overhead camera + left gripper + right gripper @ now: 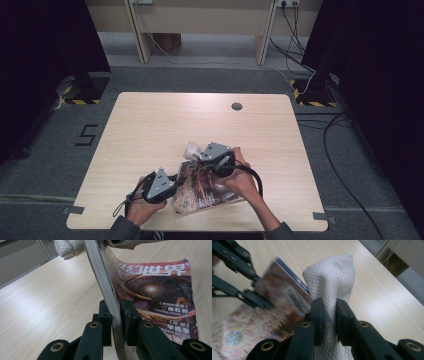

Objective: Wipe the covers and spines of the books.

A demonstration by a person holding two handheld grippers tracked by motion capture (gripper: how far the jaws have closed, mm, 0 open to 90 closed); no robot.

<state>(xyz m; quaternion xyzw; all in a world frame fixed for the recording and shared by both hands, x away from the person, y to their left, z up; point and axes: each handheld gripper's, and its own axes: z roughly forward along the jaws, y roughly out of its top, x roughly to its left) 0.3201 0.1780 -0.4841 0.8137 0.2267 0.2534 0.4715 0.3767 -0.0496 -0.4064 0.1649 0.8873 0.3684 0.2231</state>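
**A:** What is in hand here?

**B:** The left gripper [115, 315] has its jaws pressed onto the edge of a magazine [160, 297], lifting that side off the wooden table [165, 125] so the pages stand tilted. The right gripper [329, 315] pinches a folded white cloth [332, 277], held up just beside the raised edge. The magazine sits near the front of the table, its far side resting on the wood. It looks like wiping the cover, or the table under it.

**A:** How would you do that well?

**B:** Keep the left pinch firm but low on the edge; the pages are thin and could tear or slip out if the magazine is levered too steeply. Bring the cloth down flat rather than by its bunched tip, so more of the weave meets the surface, and sweep away from the clamped side so the paper is drawn taut, not crumpled.

**A:** Anything in the way?

**B:** Mostly the two grippers themselves: they sit close together, so the cloth hand has little room beside the left jaws. Elsewhere the table holds just a round grommet [237, 106] near the far edge, well apart. Cables [345, 165] trail on the carpet to the right, off the table.
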